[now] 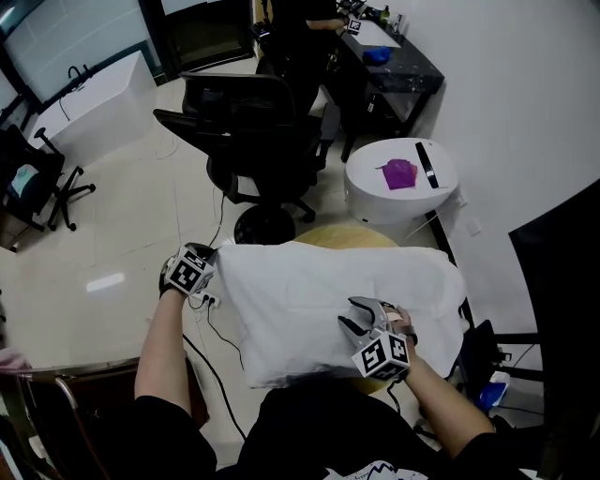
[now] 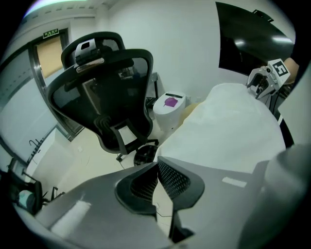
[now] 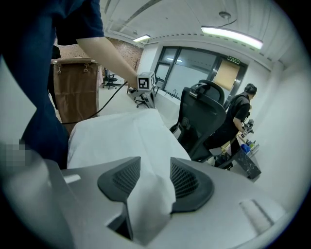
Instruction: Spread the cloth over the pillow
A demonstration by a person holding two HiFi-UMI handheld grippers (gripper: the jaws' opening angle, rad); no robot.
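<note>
A white cloth lies over the pillow on a round yellowish table; the pillow itself is hidden under it. My left gripper is at the cloth's far left corner. In the left gripper view its jaws are shut together with no cloth showing between them, and the cloth spreads to their right. My right gripper rests on the near right part of the pillow. In its own view the right gripper is shut on a bunched fold of cloth that fills the gap between the pads.
A black office chair stands just beyond the table. A white round stool with a purple thing is at the right, and a black desk with a person is behind. Cables cross the floor. A brown bag stands nearby.
</note>
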